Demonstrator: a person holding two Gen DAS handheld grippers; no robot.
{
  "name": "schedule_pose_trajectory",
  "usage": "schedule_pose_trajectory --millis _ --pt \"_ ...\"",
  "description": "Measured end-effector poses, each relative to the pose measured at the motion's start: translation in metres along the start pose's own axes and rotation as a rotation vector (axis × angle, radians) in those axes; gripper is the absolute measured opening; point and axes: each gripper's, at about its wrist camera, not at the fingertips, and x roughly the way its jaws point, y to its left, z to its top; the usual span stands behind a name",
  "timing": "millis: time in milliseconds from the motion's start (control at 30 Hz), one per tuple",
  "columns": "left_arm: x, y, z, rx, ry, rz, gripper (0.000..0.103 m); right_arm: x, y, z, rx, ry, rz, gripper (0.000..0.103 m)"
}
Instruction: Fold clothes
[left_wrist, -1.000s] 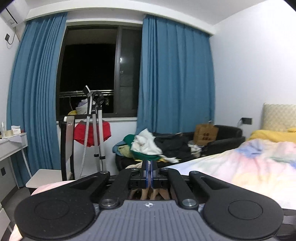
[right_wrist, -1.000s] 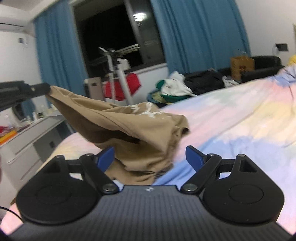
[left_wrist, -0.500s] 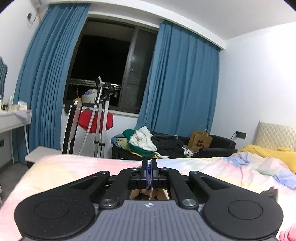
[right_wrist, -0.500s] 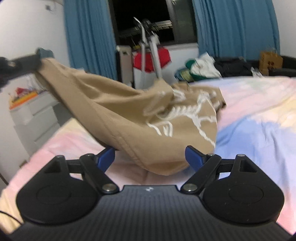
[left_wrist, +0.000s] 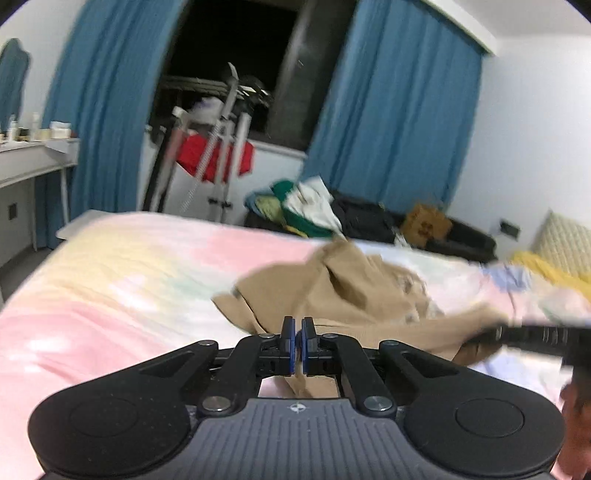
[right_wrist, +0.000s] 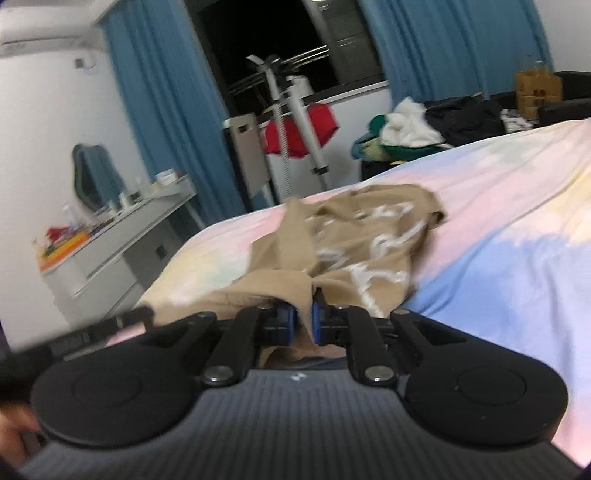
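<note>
Tan shirt (right_wrist: 354, 240), one, two clamped grippers (right_wrist: 303, 317)

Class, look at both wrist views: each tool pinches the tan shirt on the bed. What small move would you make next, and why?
Probably draw the two tools apart, sideways, to pull the edge taut. The left tool and right tool both grip the tan shirt, which lies crumpled and bunched on the pastel bedspread, so it needs flattening before any fold.
</note>
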Motion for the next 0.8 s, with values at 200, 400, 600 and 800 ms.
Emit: schedule_pose_trajectory --millis 200,400,600,800 --pt "0.012 -0.015 -0.017 0.065 0.086 -0.017 0.013 0.017 -0.036 0.000 0.188 0.093 0.019 0.012" --pt "0.001 -0.023 -0.026 0.033 0.139 -0.050 0.054 0.014 -0.037 0.003 0.257 0.096 0.075 0.013" --pt "0.025 -0.021 -0.036 -0.083 0.202 -0.074 0.054 0.010 -0.048 0.000 0.330 0.104 0.095 0.014" --pt "0.032 -0.012 -0.037 -0.114 0.183 -0.043 0.013 0.010 -0.058 0.000 0.382 0.099 0.063 0.014"
